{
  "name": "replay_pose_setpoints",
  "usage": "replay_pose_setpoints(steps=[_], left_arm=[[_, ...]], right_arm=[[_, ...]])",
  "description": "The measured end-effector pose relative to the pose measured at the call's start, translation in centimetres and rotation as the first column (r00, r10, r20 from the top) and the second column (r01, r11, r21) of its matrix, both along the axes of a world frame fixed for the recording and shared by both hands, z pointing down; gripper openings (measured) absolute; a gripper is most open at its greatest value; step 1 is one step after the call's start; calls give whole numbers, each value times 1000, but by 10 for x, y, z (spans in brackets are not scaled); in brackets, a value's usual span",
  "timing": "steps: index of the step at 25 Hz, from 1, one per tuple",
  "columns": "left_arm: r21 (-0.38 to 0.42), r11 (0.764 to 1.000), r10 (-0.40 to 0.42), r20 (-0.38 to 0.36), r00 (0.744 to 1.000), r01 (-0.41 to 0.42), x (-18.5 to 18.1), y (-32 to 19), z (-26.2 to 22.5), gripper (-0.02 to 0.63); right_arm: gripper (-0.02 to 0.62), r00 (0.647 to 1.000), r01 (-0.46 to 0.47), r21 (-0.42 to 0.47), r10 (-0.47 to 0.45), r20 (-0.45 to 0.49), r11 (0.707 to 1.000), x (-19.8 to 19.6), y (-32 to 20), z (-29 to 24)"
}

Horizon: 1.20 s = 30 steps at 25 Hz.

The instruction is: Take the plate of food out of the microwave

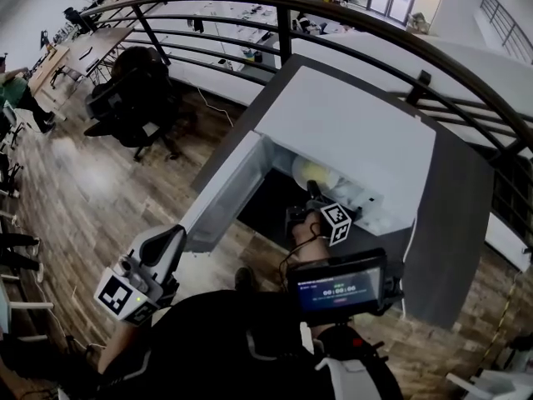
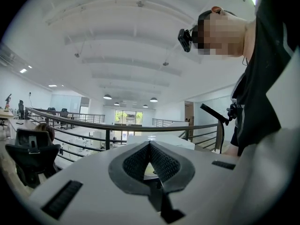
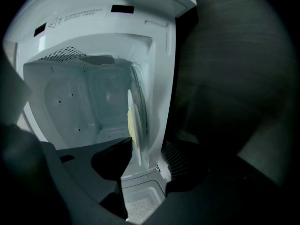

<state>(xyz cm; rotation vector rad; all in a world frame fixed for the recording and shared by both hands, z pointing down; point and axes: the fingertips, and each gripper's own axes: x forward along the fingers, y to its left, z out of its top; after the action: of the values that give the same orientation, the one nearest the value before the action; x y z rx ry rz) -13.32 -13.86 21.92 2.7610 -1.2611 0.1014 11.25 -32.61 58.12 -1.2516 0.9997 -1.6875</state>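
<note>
Locate the white microwave (image 1: 350, 132) on the dark worktop (image 1: 458, 223), with its door (image 1: 221, 198) swung open to the left. The plate (image 1: 315, 173) sits inside the cavity, toward the right, and appears pale and round from above. In the right gripper view you see the plate (image 3: 137, 125) edge-on as a thin translucent rim, carrying a flat layer of pale yellow food (image 3: 130, 121). Your left tongs (image 1: 175, 233) are at the lower left, outside the door and well apart from the microwave. In the left gripper view the left tongs (image 2: 150, 143) are clenched tip to tip with nothing between them, and they point about level toward a railing (image 2: 93, 125). Your right tongs (image 1: 312, 192) reach into the cavity opening just beside the plate. The right gripper view shows the cavity turned on its side. There the right tongs (image 3: 147, 146) stand released, with the plate's rim between the jaws and a gap beside it. A warning triangle label (image 3: 77, 17) on the microwave's front frame carries print too small to read. A screen (image 1: 337, 288) on your rig shows a row of digits that cannot be read reliably.
</note>
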Motion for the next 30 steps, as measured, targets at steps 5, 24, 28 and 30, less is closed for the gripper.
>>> replay_pose_setpoints(steps=[5, 24, 28, 30], left_arm=[[-24, 1000, -19, 9, 1000, 19, -8, 2, 3, 3], [-34, 999, 32, -10, 999, -32, 34, -76, 75, 3], [-30, 999, 45, -15, 999, -46, 17, -16, 31, 3], [-28, 998, 54, -20, 998, -55, 24, -31, 44, 3]], right_arm=[[162, 999, -18, -15, 18, 28, 1000, -3, -3, 4], [21, 1000, 5, 59, -4, -10, 998, 34, -74, 54], [21, 999, 34, 90, -33, -13, 995, 9, -4, 9], [21, 999, 52, 93, -51, -18, 994, 12, -14, 18]])
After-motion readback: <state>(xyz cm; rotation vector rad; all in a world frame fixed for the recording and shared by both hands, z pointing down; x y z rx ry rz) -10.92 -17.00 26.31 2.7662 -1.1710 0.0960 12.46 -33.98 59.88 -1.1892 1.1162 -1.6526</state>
